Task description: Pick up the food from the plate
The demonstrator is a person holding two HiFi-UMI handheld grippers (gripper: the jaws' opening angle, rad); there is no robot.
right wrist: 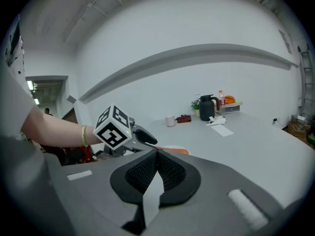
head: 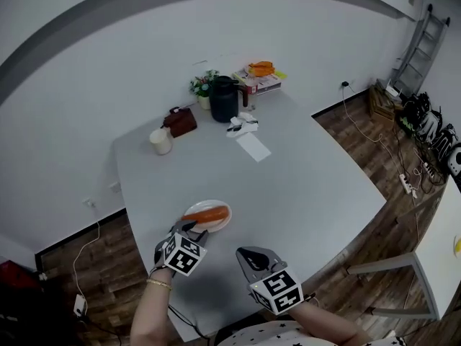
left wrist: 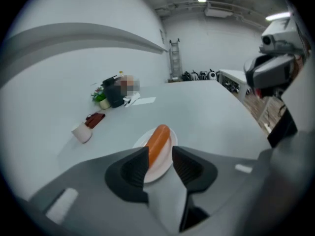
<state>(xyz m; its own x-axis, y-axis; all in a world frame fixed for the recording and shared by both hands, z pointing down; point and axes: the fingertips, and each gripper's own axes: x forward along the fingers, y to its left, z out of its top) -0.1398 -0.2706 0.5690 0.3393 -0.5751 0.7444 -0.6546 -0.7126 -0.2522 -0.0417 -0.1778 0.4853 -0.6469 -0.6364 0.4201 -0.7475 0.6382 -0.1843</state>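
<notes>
Hovering at the plate (head: 225, 220) of orange food (head: 207, 215), the left gripper (left wrist: 160, 162) had its jaws apart, gripping nothing. The right gripper (right wrist: 156, 162) had its jaws closed, empty.

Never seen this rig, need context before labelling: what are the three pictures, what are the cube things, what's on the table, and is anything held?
There is no robot here. A person holds a hand-operated two-jaw gripper in each hand, and the marker cubes are part of those grippers.

The head view comes from a camera on the person's head, looking down. The other two views come from cameras riding on each gripper, looking along its jaws.

On the grey table is a white plate with one long orange food on it. Farther off stand a dark jug, a cup and a paper.

The left gripper has its jaws apart, lined up on the food's near end, with no grip showing. The right gripper is shut and empty. Nothing is held.
</notes>
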